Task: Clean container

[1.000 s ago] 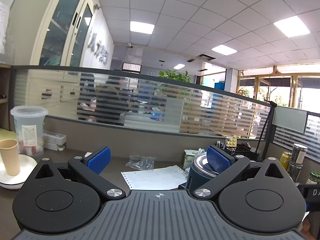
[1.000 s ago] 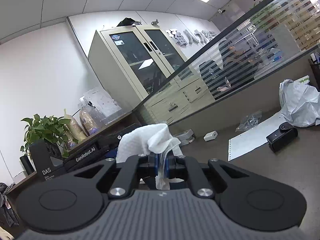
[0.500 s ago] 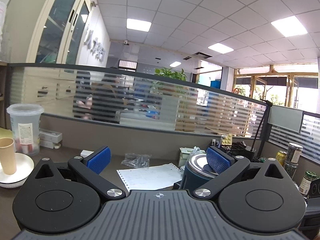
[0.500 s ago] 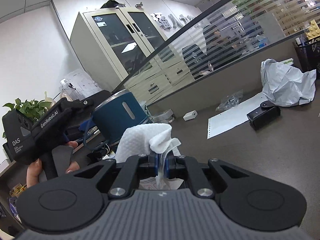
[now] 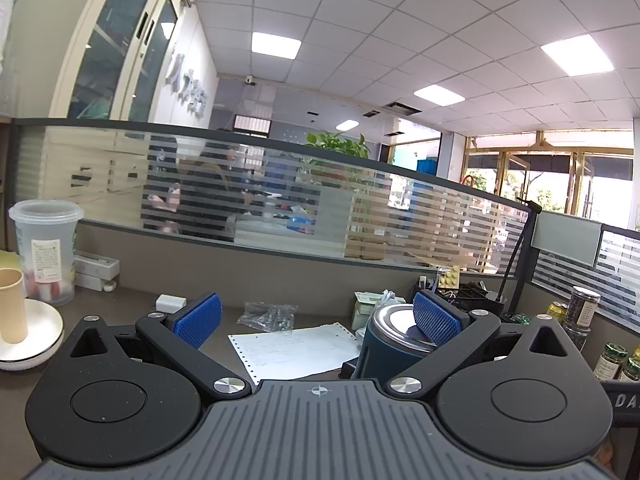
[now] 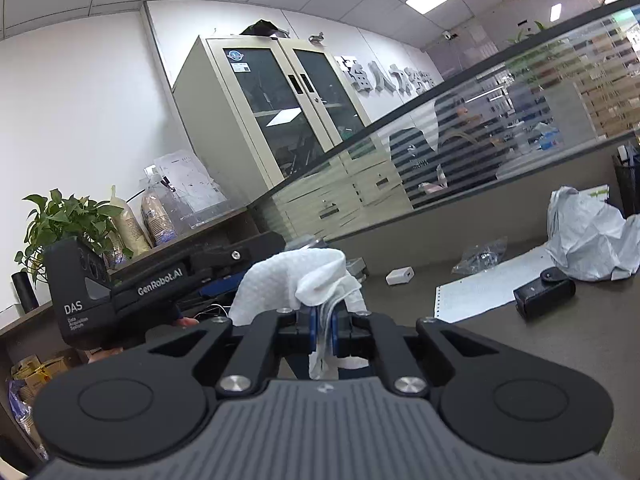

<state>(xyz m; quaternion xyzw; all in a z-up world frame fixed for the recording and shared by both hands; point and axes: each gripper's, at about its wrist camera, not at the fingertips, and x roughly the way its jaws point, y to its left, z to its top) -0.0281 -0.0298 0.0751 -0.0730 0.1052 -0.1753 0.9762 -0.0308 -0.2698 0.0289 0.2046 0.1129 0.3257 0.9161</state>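
Container stands upright beside the open left tongs; right tongs grip a tissue.

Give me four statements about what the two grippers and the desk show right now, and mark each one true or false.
1. The right gripper is shut on a white paper towel. True.
2. The left gripper is shut on the blue container. False: its jaws stand wide open, one pad in front of the container.
3. A perforated paper sheet lies on the desk. True.
4. The paper cup lies tipped over. False: it stands upright on a white plate.
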